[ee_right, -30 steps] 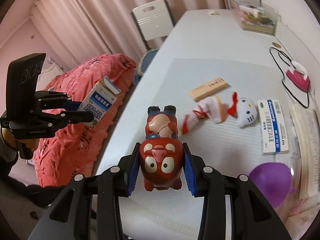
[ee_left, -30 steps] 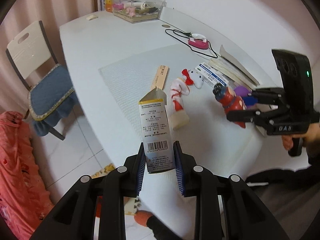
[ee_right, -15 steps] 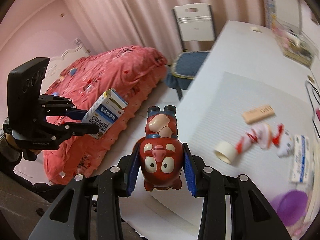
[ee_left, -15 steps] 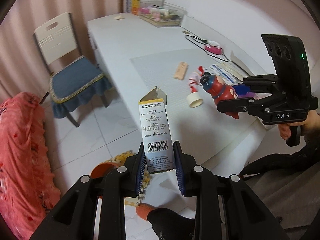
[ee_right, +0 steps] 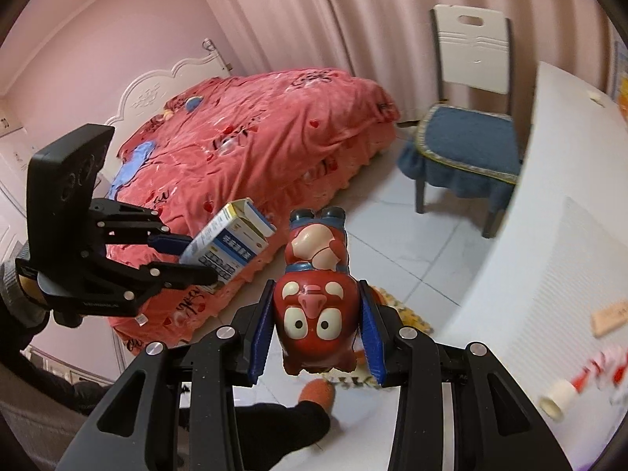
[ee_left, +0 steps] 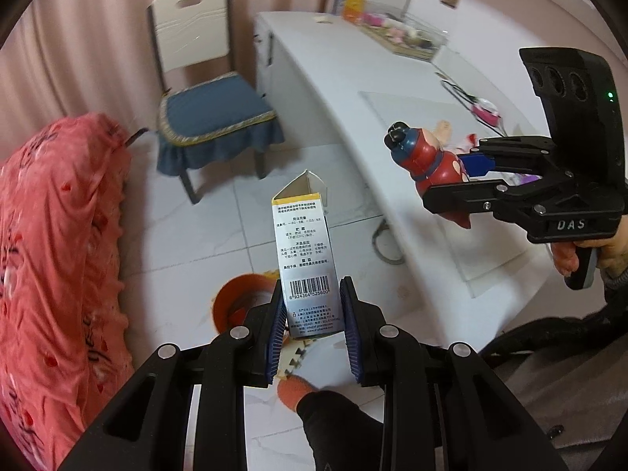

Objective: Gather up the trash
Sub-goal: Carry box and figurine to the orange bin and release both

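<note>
My left gripper (ee_left: 312, 329) is shut on an opened medicine box (ee_left: 304, 251), silver with a barcode and a yellow top flap. It holds the box upright in the air above an orange bin (ee_left: 239, 300) on the floor. My right gripper (ee_right: 316, 333) is shut on a red pig figurine (ee_right: 316, 306), held off the table's edge. The right gripper with the figurine (ee_left: 426, 159) shows at the right of the left wrist view. The left gripper with the box (ee_right: 229, 241) shows at the left of the right wrist view.
A white table (ee_left: 353, 90) runs along the right, with a wooden stick (ee_right: 610, 312), a striped toy (ee_right: 588, 373) and a clear tray (ee_left: 404, 35) on it. A chair with a blue cushion (ee_left: 214, 110) stands beyond. A bed with a red cover (ee_right: 251, 129) is on the left.
Both grippers have swung left, away from the table and out over the floor, still holding the box and the figurine. The orange bin has come into view under the box.
</note>
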Tool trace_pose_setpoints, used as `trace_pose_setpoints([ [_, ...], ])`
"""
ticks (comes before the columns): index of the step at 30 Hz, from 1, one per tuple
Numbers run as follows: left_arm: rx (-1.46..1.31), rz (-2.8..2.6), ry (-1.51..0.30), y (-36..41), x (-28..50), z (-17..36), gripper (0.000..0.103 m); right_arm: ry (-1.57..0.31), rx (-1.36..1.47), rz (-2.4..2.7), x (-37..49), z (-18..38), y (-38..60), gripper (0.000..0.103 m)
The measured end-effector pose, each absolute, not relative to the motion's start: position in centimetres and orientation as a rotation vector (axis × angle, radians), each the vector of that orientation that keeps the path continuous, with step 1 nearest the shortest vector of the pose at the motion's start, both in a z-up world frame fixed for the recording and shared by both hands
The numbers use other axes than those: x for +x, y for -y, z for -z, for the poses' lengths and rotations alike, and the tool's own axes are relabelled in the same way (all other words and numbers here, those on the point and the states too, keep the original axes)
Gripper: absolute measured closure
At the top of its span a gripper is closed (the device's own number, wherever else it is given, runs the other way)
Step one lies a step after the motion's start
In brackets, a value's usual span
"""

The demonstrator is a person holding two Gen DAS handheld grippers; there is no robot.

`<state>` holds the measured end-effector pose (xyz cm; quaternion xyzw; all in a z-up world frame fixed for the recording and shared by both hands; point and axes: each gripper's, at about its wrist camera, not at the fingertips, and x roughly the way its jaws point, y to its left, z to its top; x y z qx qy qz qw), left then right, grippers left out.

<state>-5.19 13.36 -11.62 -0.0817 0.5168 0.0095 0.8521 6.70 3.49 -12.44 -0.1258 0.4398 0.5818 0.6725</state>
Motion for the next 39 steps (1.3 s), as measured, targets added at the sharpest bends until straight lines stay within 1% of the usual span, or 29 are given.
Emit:
trace_pose_setpoints([
  [3, -0.199, -0.035, -1.099, -15.3, -5.3, 12.7, 0.074, -1.009, -0.292, -1.324, 6.1, 13.4, -6.1, 0.063],
  [8, -0.250, -0.046, -1.134, -18.3, -4.9, 15.8, 0.074, -1.067, -0.301, -1.317, 6.3, 16.7, -10.5, 0.063],
  [14, -0.301, -0.030, -1.192, -21.1, -4.4, 20.5, 0.074, -1.172, -0.287, -1.256, 7.6, 22.8, -14.9, 0.063],
  [22, -0.331, 0.002, -1.256, -23.2, -3.6, 25.7, 0.074, -1.266, -0.317, -1.242, 7.2, 29.3, -18.2, 0.063],
  [30, -0.323, 0.041, -1.293, -24.3, -3.0, 29.1, 0.072, -1.323, -0.318, -1.193, 7.8, 33.4, -19.7, 0.063],
  [31, -0.317, 0.044, -1.297, -24.3, -2.8, 29.2, 0.067, -1.329, -0.319, -1.189, 7.8, 33.8, -19.8, 0.063],
  [32, -0.308, 0.039, -1.300, -24.2, -2.7, 29.2, 0.054, -1.334, -0.319, -1.185, 7.8, 34.0, -19.9, 0.063],
  [33, -0.292, 0.028, -1.299, -24.2, -2.7, 29.3, 0.050, -1.341, -0.318, -1.180, 7.8, 34.4, -20.1, 0.063],
  [39, -0.301, 0.031, -1.311, -24.6, -2.9, 29.4, 0.050, -1.359, -0.317, -1.167, 7.5, 34.9, -20.6, 0.061],
])
